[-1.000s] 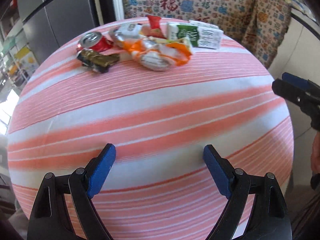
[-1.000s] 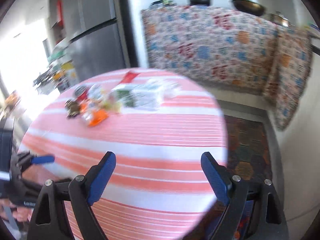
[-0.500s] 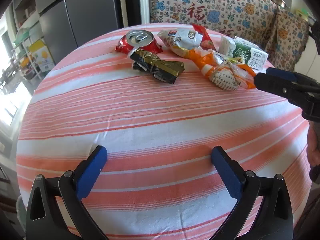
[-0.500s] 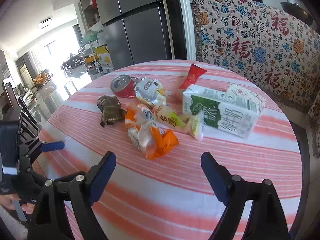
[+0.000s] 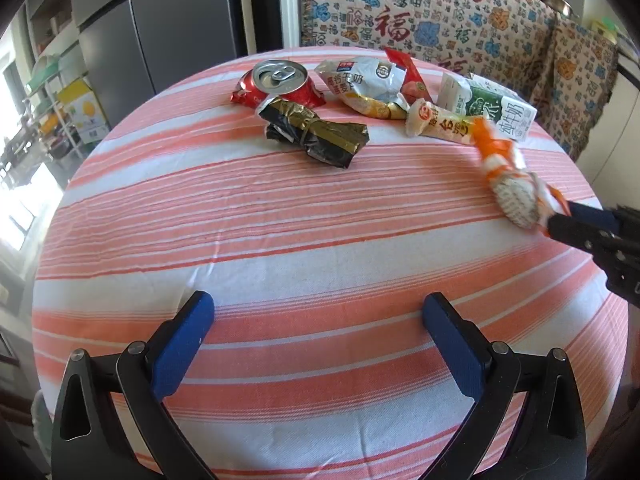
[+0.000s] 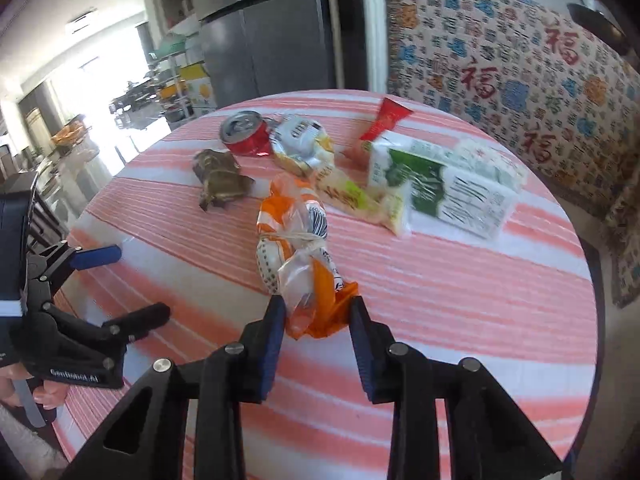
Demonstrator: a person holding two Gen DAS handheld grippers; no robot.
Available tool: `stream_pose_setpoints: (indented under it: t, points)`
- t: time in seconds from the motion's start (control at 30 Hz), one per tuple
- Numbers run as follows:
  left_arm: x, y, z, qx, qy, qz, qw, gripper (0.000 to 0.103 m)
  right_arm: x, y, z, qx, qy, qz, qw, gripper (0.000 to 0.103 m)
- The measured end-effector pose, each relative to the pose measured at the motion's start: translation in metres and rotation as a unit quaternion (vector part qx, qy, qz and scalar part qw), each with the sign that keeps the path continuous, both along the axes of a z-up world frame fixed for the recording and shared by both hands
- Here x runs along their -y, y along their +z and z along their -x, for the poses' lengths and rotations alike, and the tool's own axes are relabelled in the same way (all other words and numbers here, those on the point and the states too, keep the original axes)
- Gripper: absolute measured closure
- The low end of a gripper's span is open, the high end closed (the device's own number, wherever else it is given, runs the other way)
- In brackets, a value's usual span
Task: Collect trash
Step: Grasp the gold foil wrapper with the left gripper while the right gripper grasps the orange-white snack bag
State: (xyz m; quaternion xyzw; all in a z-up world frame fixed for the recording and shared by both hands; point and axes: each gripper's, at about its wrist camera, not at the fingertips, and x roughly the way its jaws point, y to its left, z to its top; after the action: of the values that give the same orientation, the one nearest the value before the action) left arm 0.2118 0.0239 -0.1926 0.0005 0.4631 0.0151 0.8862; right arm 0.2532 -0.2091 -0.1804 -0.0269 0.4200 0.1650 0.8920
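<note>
The striped counter (image 6: 460, 292) carries the trash pile at its far side, with the orange-and-white wrapper (image 6: 298, 240) trailing nearest. The right gripper (image 6: 316, 320) has just been closing, its fingers now pinching that wrapper's crumpled near end; lift it slowly, since thin film may slip. The left gripper (image 5: 316, 338) hovers wide open, empty.

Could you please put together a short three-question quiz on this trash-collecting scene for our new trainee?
1. True or false: the left gripper holds a piece of trash.
2. Which item sits between the right gripper's pads? A) the red can B) the orange and white bag C) the green milk carton
3. Fill in: the dark crumpled wrapper lies directly in front of the ____.

Key: 1. False; its jaws stand wide over bare tablecloth. 2. B; the jaws have just closed onto its near end. 3. Red can.
</note>
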Motion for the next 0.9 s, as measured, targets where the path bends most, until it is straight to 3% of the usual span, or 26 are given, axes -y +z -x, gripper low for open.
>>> stream_pose_setpoints:
  t: [0.07, 0.13, 0.2, 0.3, 0.33, 0.4, 0.6, 0.67, 0.7, 0.73, 0.83, 0.9]
  points:
    - [0.001, 0.000, -0.001, 0.000, 0.003, 0.001, 1.0000, 0.000, 0.015, -0.002, 0.020, 0.001, -0.060, 0.023, 0.998, 0.070]
    - [0.001, 0.002, -0.003, -0.001, 0.019, 0.001, 0.9998, 0.000, 0.016, -0.006, 0.040, 0.002, -0.079, 0.044, 0.996, 0.070]
    - [-0.001, 0.004, -0.009, -0.006, 0.045, 0.013, 0.9989, 0.001, 0.011, -0.008, 0.050, 0.004, -0.063, 0.038, 0.997, 0.070]
    - [-0.002, 0.016, -0.031, -0.015, 0.055, 0.074, 0.9956, 0.001, 0.009, -0.004, 0.057, 0.010, -0.041, -0.004, 0.999, 0.066]
    - [-0.001, 0.021, -0.042, -0.016, 0.057, 0.087, 0.9945, 0.001, 0.011, -0.002, 0.058, 0.013, -0.040, -0.016, 0.999, 0.057]
    - [0.001, 0.026, -0.066, -0.012, 0.092, 0.085, 0.9920, 0.001, 0.014, 0.000, 0.058, 0.024, -0.041, -0.022, 0.999, 0.046]
    - [-0.008, 0.007, -0.123, -0.027, 0.161, 0.065, 0.9845, 0.005, 0.027, 0.007, 0.056, 0.050, -0.052, -0.034, 0.997, 0.046]
    - [-0.004, 0.008, -0.125, -0.010, 0.151, 0.032, 0.9880, 0.036, 0.032, 0.011, 0.056, 0.060, -0.054, -0.034, 0.996, 0.046]
    - [-0.003, 0.009, -0.124, -0.005, 0.138, 0.026, 0.9901, 0.045, 0.035, 0.012, 0.056, 0.063, -0.053, -0.034, 0.996, 0.046]
    - [-0.003, 0.009, -0.122, -0.004, 0.120, 0.027, 0.9923, 0.061, 0.038, 0.013, 0.055, 0.064, -0.053, -0.036, 0.996, 0.046]
    - [-0.002, 0.014, -0.111, -0.012, 0.054, 0.029, 0.9981, 0.064, 0.050, 0.015, 0.052, 0.062, -0.055, -0.039, 0.996, 0.046]
    - [0.001, 0.019, -0.100, -0.024, -0.016, 0.036, 0.9989, 0.064, 0.059, 0.015, 0.047, 0.053, -0.055, -0.044, 0.996, 0.046]
